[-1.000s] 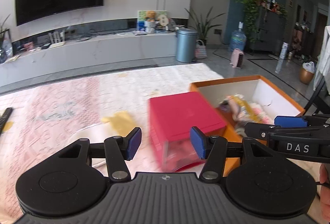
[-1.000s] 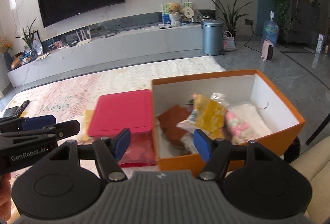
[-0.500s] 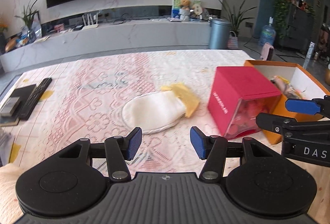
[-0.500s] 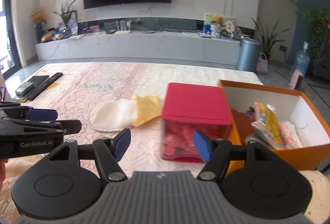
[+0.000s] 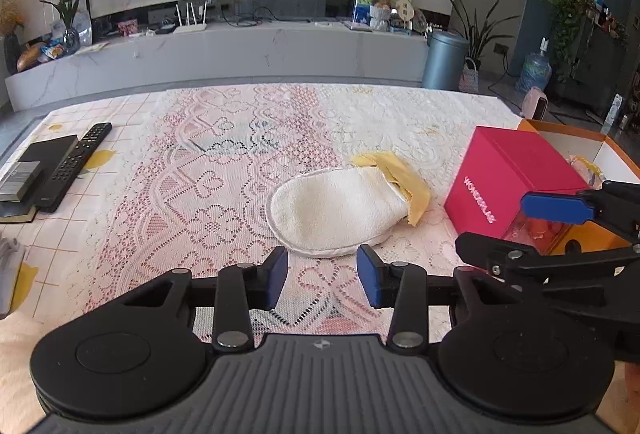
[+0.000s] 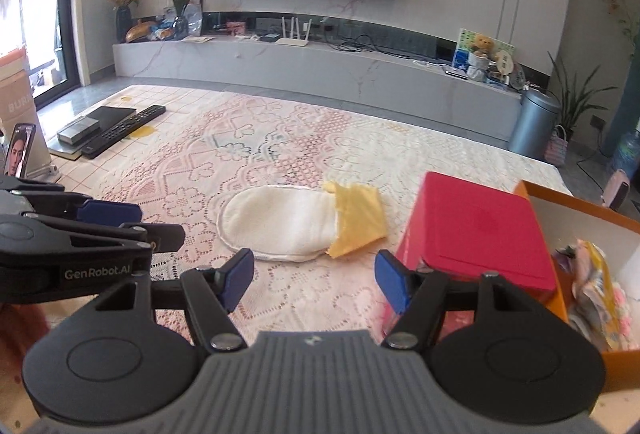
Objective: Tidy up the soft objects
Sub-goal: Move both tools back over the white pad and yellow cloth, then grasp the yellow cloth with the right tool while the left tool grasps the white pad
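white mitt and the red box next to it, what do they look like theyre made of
White mitt: looks like terry cloth, a soft nubby matte pile with a stitched rim; its yellow cuff seems a thinner, smoother fabric that creases flat.
Red box: the lid looks like matte card or plastic with crisp edges; the lower wall appears to be clear plastic, since reddish contents show through.

White mitt [image 5: 336, 212] — yellow cuff [image 5: 400, 178], red box [image 5: 508, 178], pink lace tablecloth [image 5: 224, 170]

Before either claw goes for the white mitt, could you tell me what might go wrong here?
1. The left claw is closing with nothing between its pads; it may shut short of the white mitt.
2. The yellow cloth tucked in it could slip out.
3. The red box beside the right claw could get bumped.
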